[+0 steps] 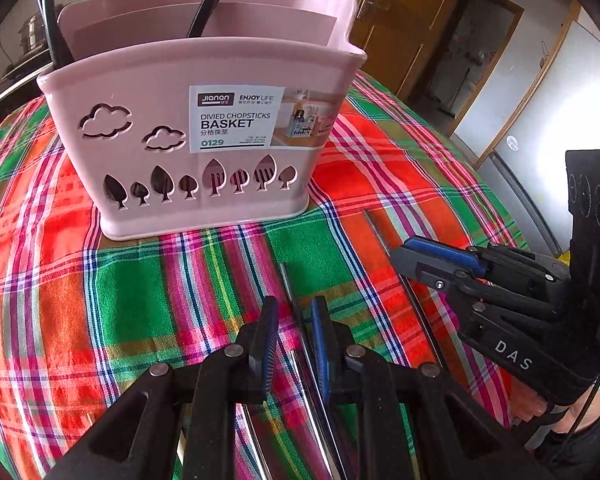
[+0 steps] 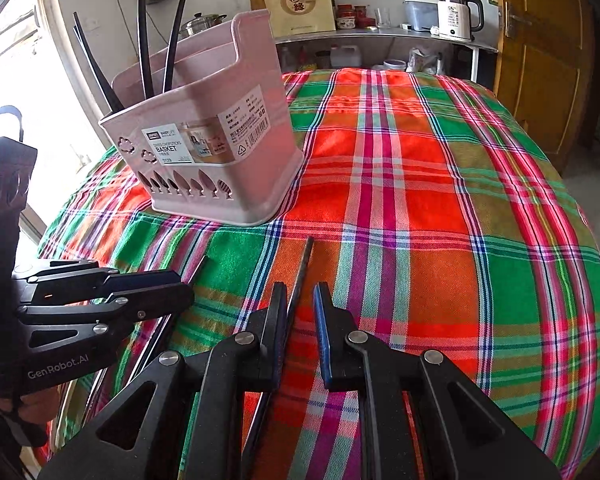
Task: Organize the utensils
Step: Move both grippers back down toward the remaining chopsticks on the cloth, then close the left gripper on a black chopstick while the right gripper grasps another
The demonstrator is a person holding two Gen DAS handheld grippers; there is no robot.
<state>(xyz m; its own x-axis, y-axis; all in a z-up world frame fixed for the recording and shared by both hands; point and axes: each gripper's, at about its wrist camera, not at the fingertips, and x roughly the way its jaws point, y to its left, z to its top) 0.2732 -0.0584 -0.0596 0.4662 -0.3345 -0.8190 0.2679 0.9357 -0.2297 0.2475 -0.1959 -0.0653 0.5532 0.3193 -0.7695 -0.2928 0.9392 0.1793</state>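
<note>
From your left wrist, the left tongs (image 1: 293,334) sit low over the plaid cloth (image 1: 148,280) with the jaws standing at a narrow gap. A steel chopstick (image 1: 290,288) lies flat on the cloth and runs up between them, nearer the blue-padded right finger; you cannot tell from here whether the pads press on it. Straight ahead, well apart from the tips, stands the pink basket (image 1: 140,92), with dark utensils (image 1: 54,24) already upright in its compartments. The right tongs (image 1: 428,258) come in from the right, over a second chopstick (image 1: 374,226).

From your right wrist, the right tongs (image 2: 300,304) are also nearly closed, a slim gap showing. The dark chopstick (image 2: 304,264) passes between the fingers, lying against the left one and clear of the blue pad, so I would not call it gripped. The basket (image 2: 260,168) stands up-left on the counter, and the left tongs (image 2: 180,292) show at the left edge.

These sticks will likely be stiff, light and slick, and being thin and flat on soft cloth they may roll or slide away as the pads close. Take each one around the middle, square across the pads, so it does not swing when you lift it toward the basket.
</note>
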